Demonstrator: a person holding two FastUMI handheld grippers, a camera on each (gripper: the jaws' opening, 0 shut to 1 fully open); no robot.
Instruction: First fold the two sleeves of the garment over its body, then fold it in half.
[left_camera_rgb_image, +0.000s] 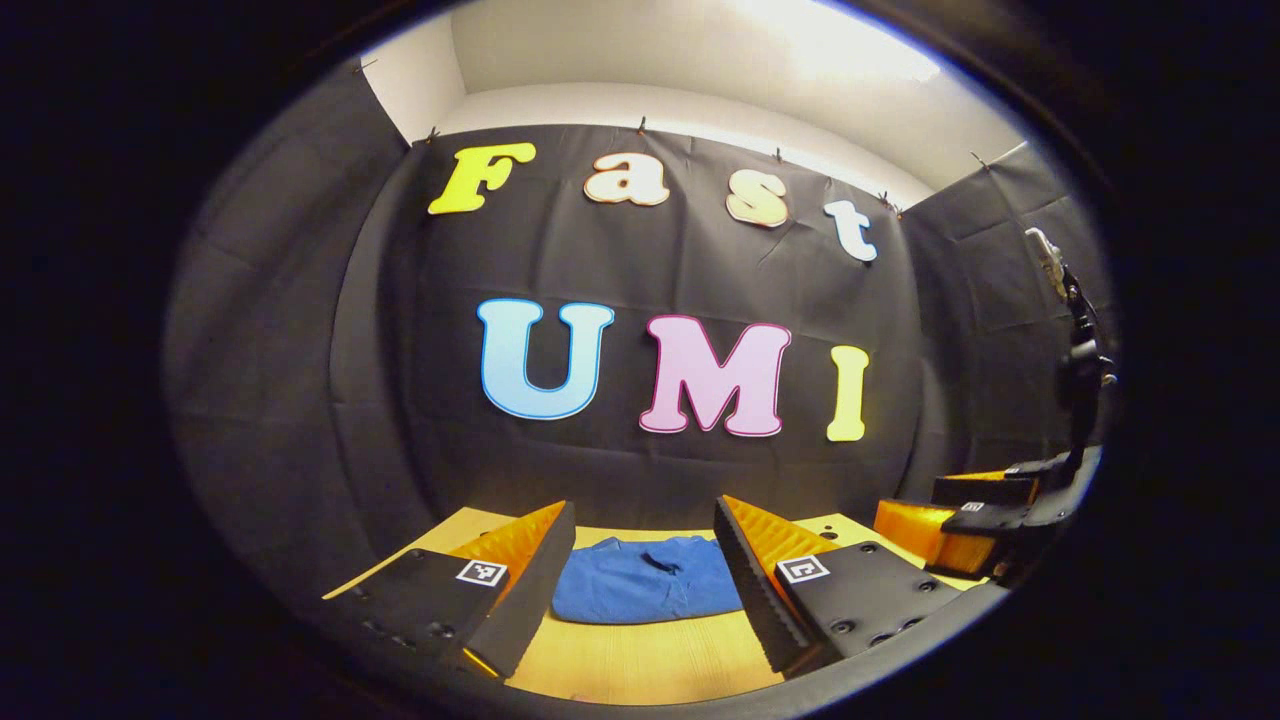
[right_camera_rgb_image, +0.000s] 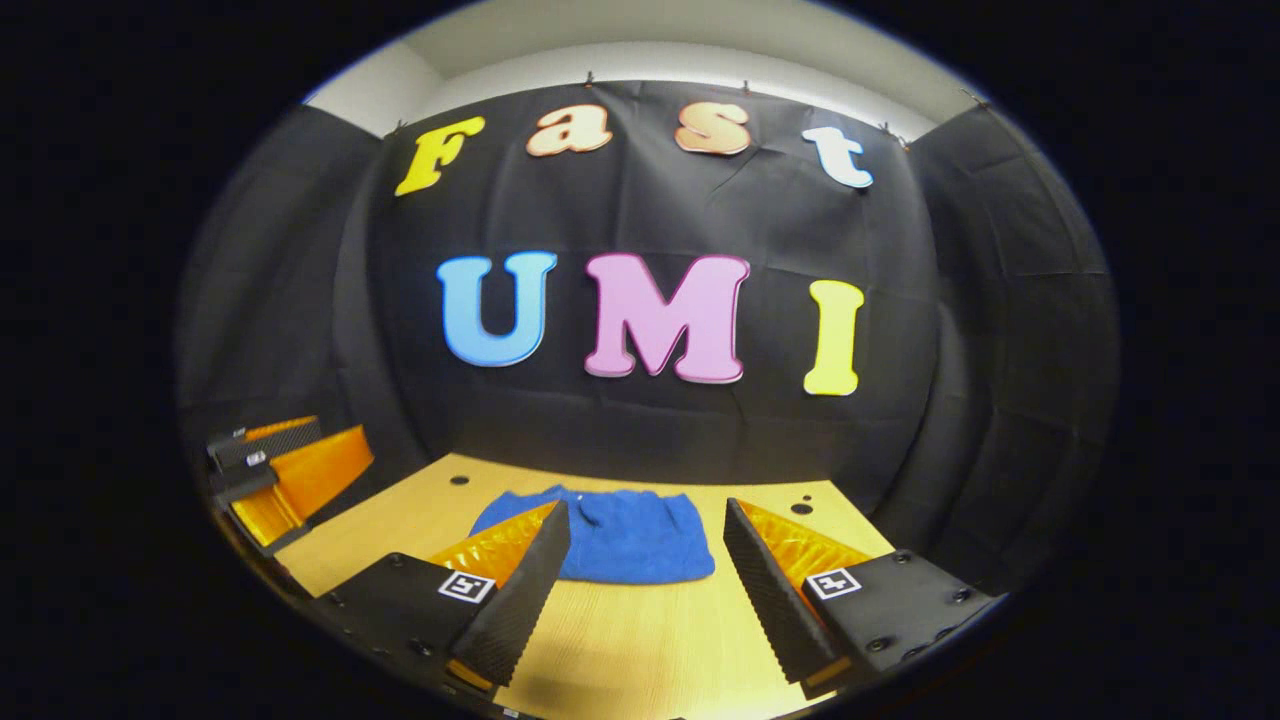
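Observation:
A blue garment lies folded into a compact rectangle on the wooden table, near the back wall. In the left gripper view my left gripper hangs open above the table, its fingers framing the garment without touching it. The right gripper shows at the right edge there, lifted off the table. In the right gripper view the blue garment lies ahead on the table, and my right gripper is open with nothing between its fingers. The left gripper shows at the far left.
Black cloth walls close the booth behind and on both sides of the table. A dark stand with a device on top rises at the right in the left gripper view. Small round holes dot the tabletop near the back.

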